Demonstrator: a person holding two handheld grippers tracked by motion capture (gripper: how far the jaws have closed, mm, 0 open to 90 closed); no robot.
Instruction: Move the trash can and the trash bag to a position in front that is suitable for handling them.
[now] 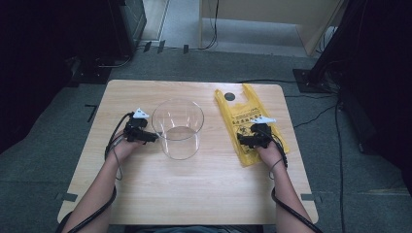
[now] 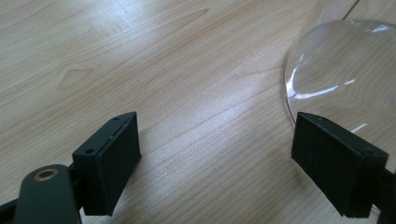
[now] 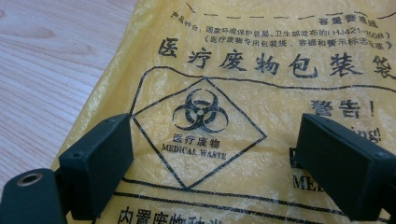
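On the wooden table (image 1: 194, 194), the clear glass bowl (image 1: 178, 127) stands just off my left gripper (image 1: 154, 138) at its 3 o'clock, jaws spread, nothing between them. The yellow medical waste bag (image 1: 248, 124) lies flat at the table's 2 o'clock; my right gripper (image 1: 241, 141) sits over it, jaws apart, holding nothing.

Light wooden table (image 1: 194, 194) on grey carpet (image 1: 43, 145); dark equipment stands (image 1: 340, 53) at the sides, black cables (image 1: 311, 116) across floor
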